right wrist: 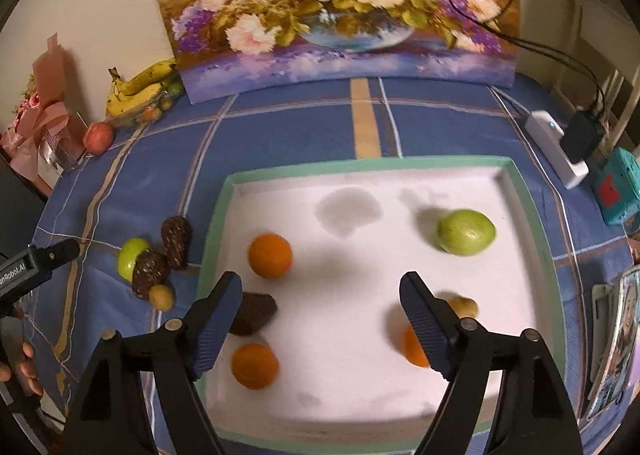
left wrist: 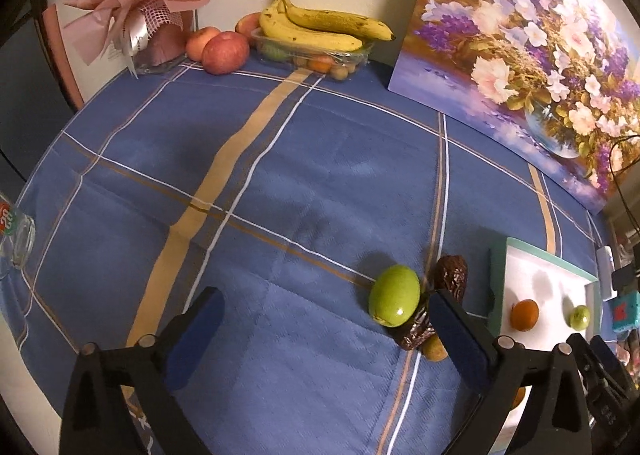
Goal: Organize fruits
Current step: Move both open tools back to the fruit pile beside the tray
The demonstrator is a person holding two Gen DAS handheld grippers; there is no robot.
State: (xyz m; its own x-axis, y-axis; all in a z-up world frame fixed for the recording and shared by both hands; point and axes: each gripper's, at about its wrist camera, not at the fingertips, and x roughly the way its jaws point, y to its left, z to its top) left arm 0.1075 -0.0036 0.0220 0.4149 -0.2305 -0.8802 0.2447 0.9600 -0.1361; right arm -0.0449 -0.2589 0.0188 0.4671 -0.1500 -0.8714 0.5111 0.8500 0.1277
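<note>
Left tool (left wrist: 324, 339) wide, right tool (right wrist: 320, 319) wide and empty: centre on green fruit (left wrist: 394, 295), avoid dates (left wrist: 451, 275)

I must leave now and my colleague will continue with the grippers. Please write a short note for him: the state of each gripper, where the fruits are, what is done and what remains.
Left gripper: open, holds nothing, low over the blue tablecloth, close to the loose pile.
Right gripper: open, holds nothing, over the tray.
Done, in the tray: three oranges, one green fruit, one dark date, one small tan fruit.
Left, on the cloth beside the tray's left edge: green fruit, two dark dates, small yellowish fruit, bunched together.
Bananas and apples sit at the far wall.
</note>
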